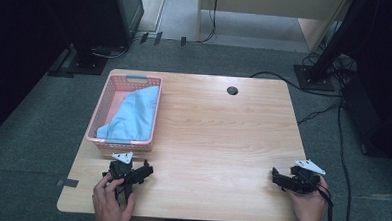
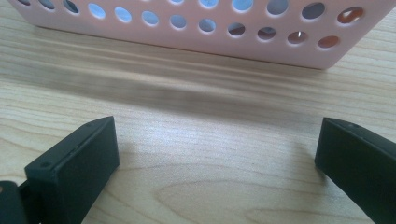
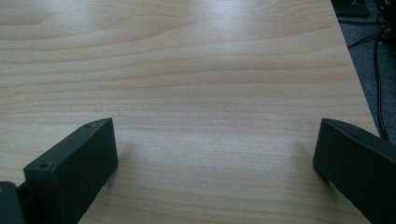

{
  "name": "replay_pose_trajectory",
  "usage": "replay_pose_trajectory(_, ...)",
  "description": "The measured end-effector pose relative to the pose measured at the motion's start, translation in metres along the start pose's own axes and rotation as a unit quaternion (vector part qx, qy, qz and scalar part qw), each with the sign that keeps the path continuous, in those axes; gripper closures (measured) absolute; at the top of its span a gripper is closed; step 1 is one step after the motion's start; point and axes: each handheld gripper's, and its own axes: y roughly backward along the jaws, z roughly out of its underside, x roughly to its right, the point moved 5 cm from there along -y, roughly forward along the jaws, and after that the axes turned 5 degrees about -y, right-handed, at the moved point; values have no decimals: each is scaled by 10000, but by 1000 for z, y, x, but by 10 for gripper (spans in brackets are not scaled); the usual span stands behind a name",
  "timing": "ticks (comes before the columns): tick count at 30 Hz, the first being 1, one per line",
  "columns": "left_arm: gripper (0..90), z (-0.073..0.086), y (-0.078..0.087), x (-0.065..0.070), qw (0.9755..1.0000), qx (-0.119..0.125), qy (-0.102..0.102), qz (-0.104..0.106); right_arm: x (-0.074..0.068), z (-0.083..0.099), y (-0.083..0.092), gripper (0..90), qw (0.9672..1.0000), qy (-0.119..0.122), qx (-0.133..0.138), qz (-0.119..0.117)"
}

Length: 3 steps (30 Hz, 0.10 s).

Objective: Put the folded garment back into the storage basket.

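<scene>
A pink perforated basket (image 1: pixel 150 111) stands at the table's left, holding a crumpled light blue cloth (image 1: pixel 133 115). My left gripper (image 1: pixel 129 168) rests on the wood just in front of the basket's near wall, held by a hand. In the left gripper view my left gripper (image 2: pixel 217 140) is open and empty, facing the pink basket wall (image 2: pixel 187 35), with blue cloth (image 2: pixel 123 14) visible through the holes. My right gripper (image 1: pixel 278 178) sits near the table's front right corner, pointing left. In the right gripper view my right gripper (image 3: pixel 217 140) is open over bare wood.
The wooden table (image 1: pixel 223 131) has a round black cable hole (image 1: pixel 232 90) at the back. Its right edge (image 3: pixel 355 70) lies close to my right gripper. Black stand bases (image 1: pixel 313 75) and cables (image 1: pixel 342 147) lie on the grey floor around it.
</scene>
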Motion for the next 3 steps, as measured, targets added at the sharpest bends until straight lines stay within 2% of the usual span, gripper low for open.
replay_pose_trajectory(3, 0, 0, 0, 0, 10000, 0, 0, 0, 0, 0, 0, 0, 10000, 0, 1, 0)
